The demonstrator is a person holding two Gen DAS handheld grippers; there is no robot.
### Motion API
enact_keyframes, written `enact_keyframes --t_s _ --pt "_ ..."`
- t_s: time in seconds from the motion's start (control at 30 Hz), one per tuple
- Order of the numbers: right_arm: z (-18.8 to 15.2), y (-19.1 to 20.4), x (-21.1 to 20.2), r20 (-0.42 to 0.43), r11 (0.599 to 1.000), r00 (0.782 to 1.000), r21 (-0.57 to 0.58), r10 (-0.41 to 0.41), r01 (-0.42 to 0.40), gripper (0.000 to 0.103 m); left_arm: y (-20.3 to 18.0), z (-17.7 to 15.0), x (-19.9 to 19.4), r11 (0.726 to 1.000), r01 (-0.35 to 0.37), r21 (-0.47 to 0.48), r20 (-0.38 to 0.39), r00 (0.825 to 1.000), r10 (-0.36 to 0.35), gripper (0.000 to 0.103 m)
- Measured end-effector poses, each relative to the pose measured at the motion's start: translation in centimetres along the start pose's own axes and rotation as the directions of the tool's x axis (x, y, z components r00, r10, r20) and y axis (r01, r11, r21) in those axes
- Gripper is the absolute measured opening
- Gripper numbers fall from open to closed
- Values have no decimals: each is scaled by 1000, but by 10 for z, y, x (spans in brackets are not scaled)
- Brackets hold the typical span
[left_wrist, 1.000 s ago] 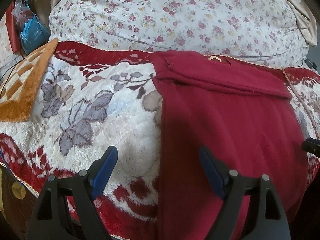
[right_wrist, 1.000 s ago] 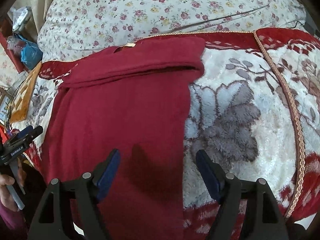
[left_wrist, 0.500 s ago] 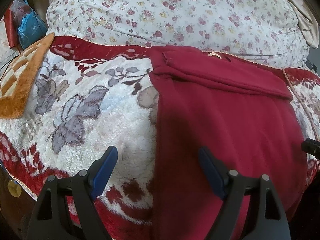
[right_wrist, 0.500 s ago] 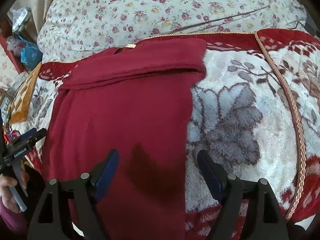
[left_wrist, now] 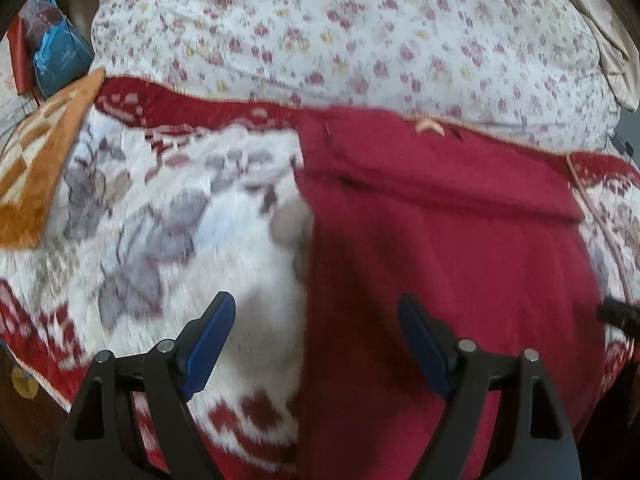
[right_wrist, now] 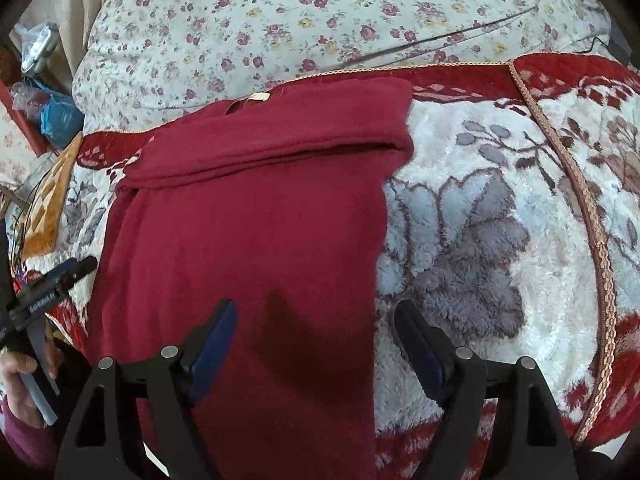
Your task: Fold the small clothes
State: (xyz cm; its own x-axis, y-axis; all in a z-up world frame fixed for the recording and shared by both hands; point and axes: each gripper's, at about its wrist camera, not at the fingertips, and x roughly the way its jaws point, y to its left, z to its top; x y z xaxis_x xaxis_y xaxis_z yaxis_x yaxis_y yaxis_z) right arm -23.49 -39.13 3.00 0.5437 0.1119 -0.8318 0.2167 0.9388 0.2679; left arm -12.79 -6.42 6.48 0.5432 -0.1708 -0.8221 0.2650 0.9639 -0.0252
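Note:
A dark red garment (left_wrist: 440,264) lies flat on a plush red-and-white floral blanket (left_wrist: 168,216), its sleeves folded across the top and a small tan label at the neck. My left gripper (left_wrist: 316,320) is open and empty, hovering over the garment's left edge near the hem. In the right wrist view the same garment (right_wrist: 248,240) fills the left-centre. My right gripper (right_wrist: 314,320) is open and empty, straddling the garment's right edge near the hem. The left gripper's tip (right_wrist: 60,276) shows at the far left there.
A flowered white duvet (right_wrist: 320,12) is piled behind the garment. An orange patterned cushion (left_wrist: 36,160) and a blue bag (left_wrist: 56,60) sit at the far left. The blanket's braided trim (right_wrist: 596,216) runs down the right side. The bed's front edge is just below both grippers.
Both grippers have edged slightly forward and down toward the garment's lower corners. The left view is now motion-blurred. Both jaws have stayed open; the garment has not moved.

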Motion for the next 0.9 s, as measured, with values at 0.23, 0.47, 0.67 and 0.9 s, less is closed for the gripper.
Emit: enact_keyframes --t_s 0.23,0.47,0.67,0.9 --pt "-2 -5 5 -15 1000 1000 16 10 -10 86 10 63 19 997 41 -58 23 999 -40 82" --pt "-2 -16 6 -23 998 999 61 29 -27 86 1 103 69 995 62 -73 -46 997 -65 70" --pt "0 -20 6 -22 997 999 76 34 -33 86 -17 113 102 999 49 -11 -129 990 -50 14" --pt "1 -21 6 -15 996 999 84 40 -38 86 4 118 89 993 97 -60 -81 991 -102 10"
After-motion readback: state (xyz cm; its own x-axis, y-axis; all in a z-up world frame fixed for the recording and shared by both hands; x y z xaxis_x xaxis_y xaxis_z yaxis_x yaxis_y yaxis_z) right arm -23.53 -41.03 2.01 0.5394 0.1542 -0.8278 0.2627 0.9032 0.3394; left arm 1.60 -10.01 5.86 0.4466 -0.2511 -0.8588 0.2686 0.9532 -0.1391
